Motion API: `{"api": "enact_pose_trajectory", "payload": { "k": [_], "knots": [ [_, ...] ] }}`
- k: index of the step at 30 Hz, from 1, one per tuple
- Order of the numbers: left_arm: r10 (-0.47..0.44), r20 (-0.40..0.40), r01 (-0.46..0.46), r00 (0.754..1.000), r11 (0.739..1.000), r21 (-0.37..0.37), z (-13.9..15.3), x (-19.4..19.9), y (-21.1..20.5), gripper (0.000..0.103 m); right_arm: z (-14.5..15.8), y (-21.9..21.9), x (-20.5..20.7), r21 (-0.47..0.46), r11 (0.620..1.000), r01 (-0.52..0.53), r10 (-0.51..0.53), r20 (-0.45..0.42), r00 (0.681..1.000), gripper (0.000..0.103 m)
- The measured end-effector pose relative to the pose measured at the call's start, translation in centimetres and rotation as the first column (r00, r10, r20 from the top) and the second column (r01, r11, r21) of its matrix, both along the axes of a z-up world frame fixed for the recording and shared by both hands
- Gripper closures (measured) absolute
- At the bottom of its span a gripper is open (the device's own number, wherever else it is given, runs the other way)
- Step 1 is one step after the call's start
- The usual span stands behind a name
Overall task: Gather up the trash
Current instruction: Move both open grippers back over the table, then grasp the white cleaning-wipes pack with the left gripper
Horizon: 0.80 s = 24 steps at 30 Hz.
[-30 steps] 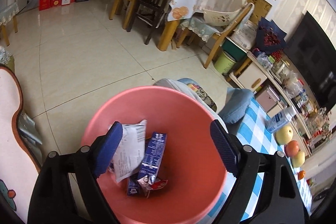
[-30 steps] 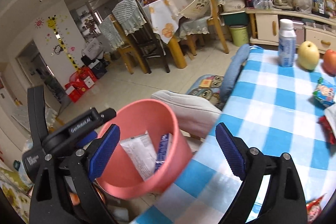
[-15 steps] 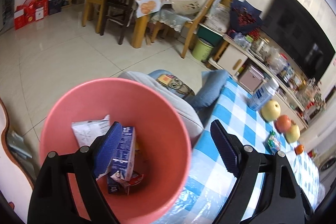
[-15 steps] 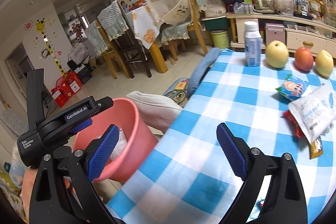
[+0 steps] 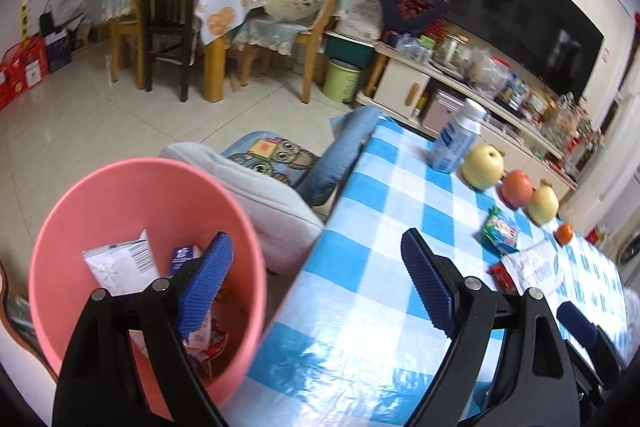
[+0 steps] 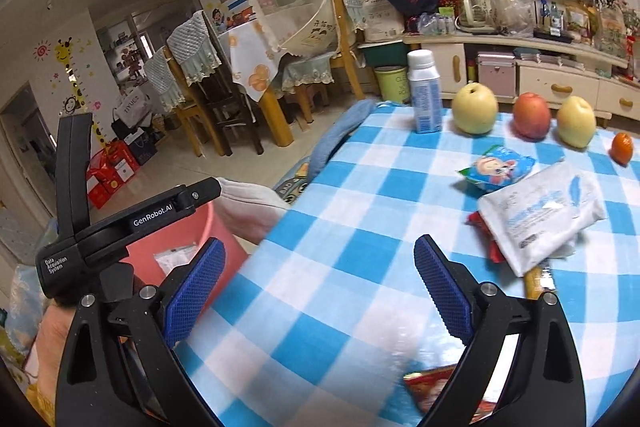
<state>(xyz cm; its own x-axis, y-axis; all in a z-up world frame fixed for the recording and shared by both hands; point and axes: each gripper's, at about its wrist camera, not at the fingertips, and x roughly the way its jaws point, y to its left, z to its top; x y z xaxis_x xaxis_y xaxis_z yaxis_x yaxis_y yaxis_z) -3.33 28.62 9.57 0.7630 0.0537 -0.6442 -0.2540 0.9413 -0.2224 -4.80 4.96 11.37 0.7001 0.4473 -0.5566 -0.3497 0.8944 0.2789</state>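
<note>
Trash sits in two places: wrappers and a small carton lie inside the pink bin [image 5: 100, 211] at 8 o'clock in the left wrist view, tight against the edge of the checked table [image 5: 372, 227]. On the cloth, a white pouch [image 6: 540, 211] lies at 3 o'clock in the right wrist view, partly over a red wrapper [image 6: 478, 221], with a blue snack packet [image 6: 496, 169] just above. Left gripper [image 5: 316, 277] hangs over the bin's rim and the table edge, jaws wide apart, empty. Right gripper [image 6: 320, 281] hovers above the cloth, jaws spread, nothing between them.
</note>
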Motion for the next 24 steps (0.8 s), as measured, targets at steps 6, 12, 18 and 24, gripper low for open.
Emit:
{"api": "enact_pose_trajectory", "payload": {
  "k": [6,12,18,24],
  "knots": [
    [-0.073,0.014,0.072,0.997,0.997,0.039,0.1,0.8,-2.8,0.016,-0.1,-2.5,0.0,-0.003,1.000,0.025,-0.025,0.013,1.000,0.009],
    [-0.155,0.016,0.153,0.988,0.984,0.090,-0.1,1.4,-5.8,0.016,-0.3,-5.0,-0.1,-0.002,0.999,0.048,-0.048,0.020,0.999,0.009],
    [-0.247,0.025,0.242,0.969,0.961,0.132,-0.3,1.8,-8.7,0.016,-0.3,-8.1,0.1,0.009,0.995,0.095,-0.095,0.024,0.995,0.009],
    [-0.408,0.009,0.396,0.913,0.890,0.226,-0.6,2.1,-13.5,0.016,-0.4,-13.1,0.7,0.035,0.984,0.172,-0.173,0.013,0.985,0.008]
  ]
}}
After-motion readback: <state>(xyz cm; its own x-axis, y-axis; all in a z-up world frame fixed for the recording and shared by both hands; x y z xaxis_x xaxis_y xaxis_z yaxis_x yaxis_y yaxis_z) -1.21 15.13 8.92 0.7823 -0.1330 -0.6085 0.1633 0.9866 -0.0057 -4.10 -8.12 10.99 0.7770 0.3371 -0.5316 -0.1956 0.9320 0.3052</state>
